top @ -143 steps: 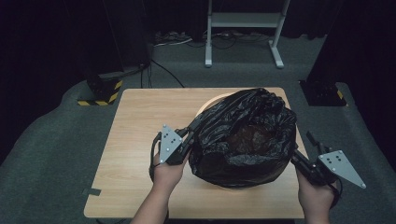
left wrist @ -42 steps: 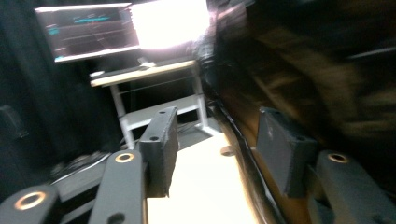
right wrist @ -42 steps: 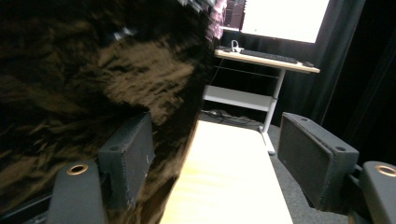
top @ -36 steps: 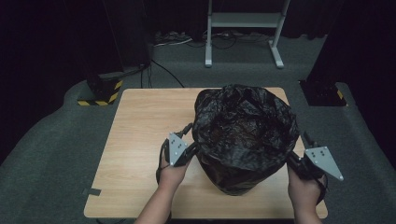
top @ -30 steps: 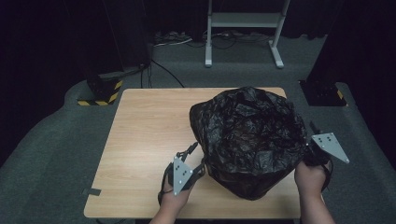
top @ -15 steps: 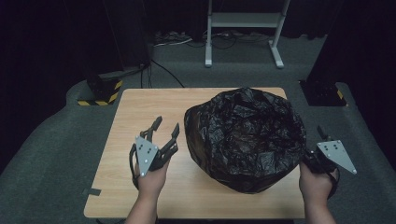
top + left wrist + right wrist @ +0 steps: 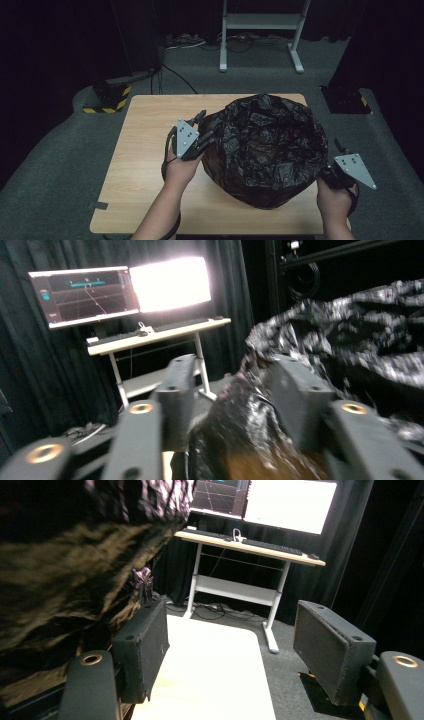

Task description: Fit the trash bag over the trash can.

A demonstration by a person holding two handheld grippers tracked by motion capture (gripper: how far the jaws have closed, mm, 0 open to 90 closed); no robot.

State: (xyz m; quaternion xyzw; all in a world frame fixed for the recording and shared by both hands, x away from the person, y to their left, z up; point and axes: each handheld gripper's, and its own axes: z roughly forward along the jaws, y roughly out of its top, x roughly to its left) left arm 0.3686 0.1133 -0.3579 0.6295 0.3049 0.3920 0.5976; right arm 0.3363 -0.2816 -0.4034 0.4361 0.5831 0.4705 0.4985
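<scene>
**Left gripper coming back to the bag's rim**

The table (image 7: 145, 165) is bearing a big black bag (image 7: 270, 150), bulging, crinkled and glossy, standing right of centre; it is looking rounder than a moment ago. The left gripper (image 7: 205, 131), which had swung clear, is now back at the near-left rim, its jaws just closing with film between them, likely for a fresh hold; the right gripper (image 7: 230, 650) is sitting beside the bag, jaws apart on nothing.
</scene>
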